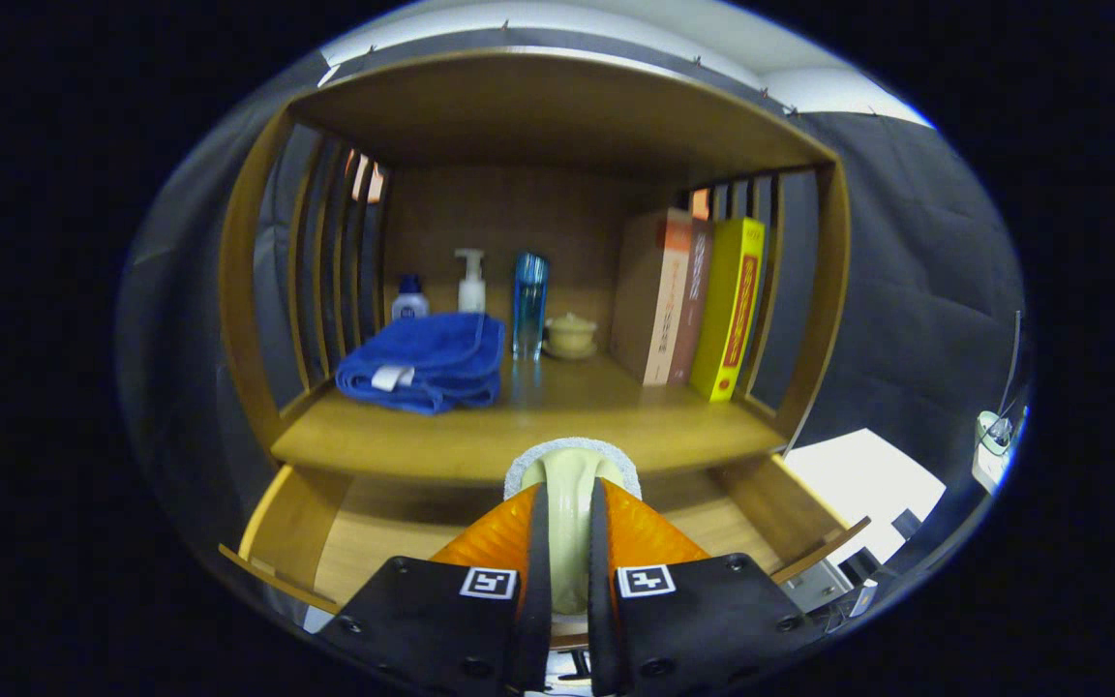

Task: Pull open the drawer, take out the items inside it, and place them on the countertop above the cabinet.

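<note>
Pale cup [572,484] clamped between tongs [569,503] | above open drawer [364,542]

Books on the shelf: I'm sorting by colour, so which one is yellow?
The yellow book is the outermost of the three, beside the slatted side wall; the other two have brownish spines. The tongs are shut on a pale brush-like item.
</note>
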`<control>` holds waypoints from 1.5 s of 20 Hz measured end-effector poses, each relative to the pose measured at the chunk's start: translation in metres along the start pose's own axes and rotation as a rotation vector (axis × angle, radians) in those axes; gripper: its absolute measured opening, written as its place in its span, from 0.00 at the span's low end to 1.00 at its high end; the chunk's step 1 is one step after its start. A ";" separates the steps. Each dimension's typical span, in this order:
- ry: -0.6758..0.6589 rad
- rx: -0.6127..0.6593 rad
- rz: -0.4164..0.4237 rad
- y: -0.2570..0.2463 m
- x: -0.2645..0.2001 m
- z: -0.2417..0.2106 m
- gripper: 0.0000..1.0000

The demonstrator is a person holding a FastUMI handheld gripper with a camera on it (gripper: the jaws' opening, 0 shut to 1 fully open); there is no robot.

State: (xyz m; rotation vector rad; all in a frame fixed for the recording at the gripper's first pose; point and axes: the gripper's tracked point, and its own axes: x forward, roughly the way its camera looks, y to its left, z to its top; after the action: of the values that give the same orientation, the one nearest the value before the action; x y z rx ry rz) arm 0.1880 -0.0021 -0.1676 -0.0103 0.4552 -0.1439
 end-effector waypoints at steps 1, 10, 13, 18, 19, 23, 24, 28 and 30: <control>-0.031 0.011 -0.005 -0.005 -0.002 0.017 0.24; -0.029 0.040 0.082 0.010 0.086 0.083 0.24; 0.035 0.068 0.111 0.017 0.121 0.061 0.24; 0.158 0.105 0.126 0.018 0.166 0.024 0.24; 0.185 0.111 0.136 0.020 0.173 0.019 0.25; 0.249 0.156 0.156 0.025 0.194 0.006 0.24; 0.259 0.154 0.162 0.027 0.199 0.005 0.25; 0.321 0.163 0.195 0.037 0.212 -0.011 0.24; 0.350 0.159 0.210 0.038 0.218 -0.014 0.24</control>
State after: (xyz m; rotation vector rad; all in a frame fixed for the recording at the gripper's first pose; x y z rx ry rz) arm 0.3808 0.0050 -0.2770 0.2212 0.7893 0.0268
